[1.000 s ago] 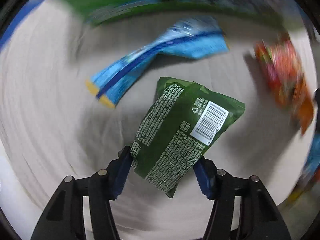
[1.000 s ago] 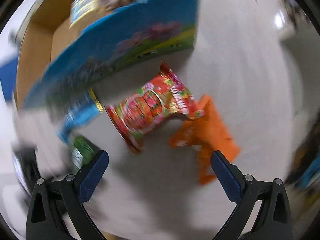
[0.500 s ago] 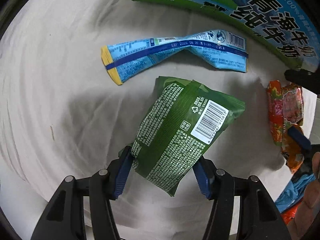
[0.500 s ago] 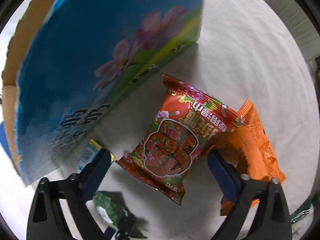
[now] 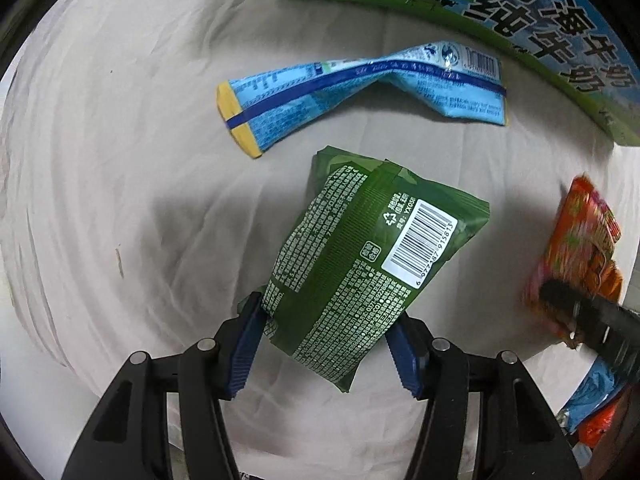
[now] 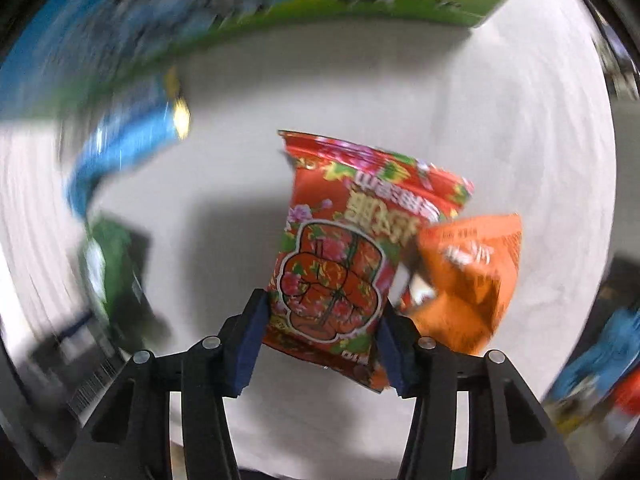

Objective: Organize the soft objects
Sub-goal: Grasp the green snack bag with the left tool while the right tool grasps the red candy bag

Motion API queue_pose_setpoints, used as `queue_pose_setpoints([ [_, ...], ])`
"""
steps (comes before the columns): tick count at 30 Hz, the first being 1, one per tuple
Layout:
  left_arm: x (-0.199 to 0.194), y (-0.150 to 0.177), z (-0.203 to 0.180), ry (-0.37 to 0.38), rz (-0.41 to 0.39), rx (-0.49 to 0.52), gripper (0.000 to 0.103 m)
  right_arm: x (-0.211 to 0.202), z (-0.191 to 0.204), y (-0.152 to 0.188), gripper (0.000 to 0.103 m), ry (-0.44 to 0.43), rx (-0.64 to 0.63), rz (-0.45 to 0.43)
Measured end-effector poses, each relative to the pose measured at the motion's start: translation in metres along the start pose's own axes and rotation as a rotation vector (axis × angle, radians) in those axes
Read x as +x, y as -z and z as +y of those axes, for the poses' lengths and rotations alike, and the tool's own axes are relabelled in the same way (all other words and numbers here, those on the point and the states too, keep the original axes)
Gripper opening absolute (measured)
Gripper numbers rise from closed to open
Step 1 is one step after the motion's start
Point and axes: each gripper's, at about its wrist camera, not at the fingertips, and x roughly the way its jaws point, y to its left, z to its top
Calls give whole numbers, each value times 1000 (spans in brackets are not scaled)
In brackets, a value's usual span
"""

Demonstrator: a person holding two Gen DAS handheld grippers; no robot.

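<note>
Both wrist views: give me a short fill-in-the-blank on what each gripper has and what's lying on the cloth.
1. The left gripper is shut on the ____ packet.
2. The right gripper is shut on the red packet; the packet beside it is ____.
3. The long twisted blue packet has ____ ends.

Missing words: green; orange; yellow

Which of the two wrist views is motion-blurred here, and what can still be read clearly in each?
Left wrist view: mostly sharp; the green packet barcode is legible in the left gripper, only the red packet at the edge smears. Right wrist view: background streaked, blue packet blurred; the red packet in the right gripper stays fairly clear.
</note>
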Motion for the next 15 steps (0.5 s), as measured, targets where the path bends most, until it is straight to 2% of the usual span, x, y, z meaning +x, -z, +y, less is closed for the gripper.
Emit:
queue_pose_setpoints([
  [3,2,5,-7,-13,7,-1,56,3,7,8,53,33,-72,16],
  [7,10,13,-9,-16,22,1,56,6,10,4,54,19,-80,-2],
  [9,13,8,-9,-6,29,11,56,5,1,12,57,4,-70,-8],
  [11,7,10,-11,11,24,19,56,-2,-18,21,69,-11,-57,-22],
  [14,-6,10,-14,10,-2,35,57,-9,-31,19,72,-24,-26,-35],
  [15,-9,9,-14,1,-15,39,60,-9,-34,16,72,-26,-14,-36],
])
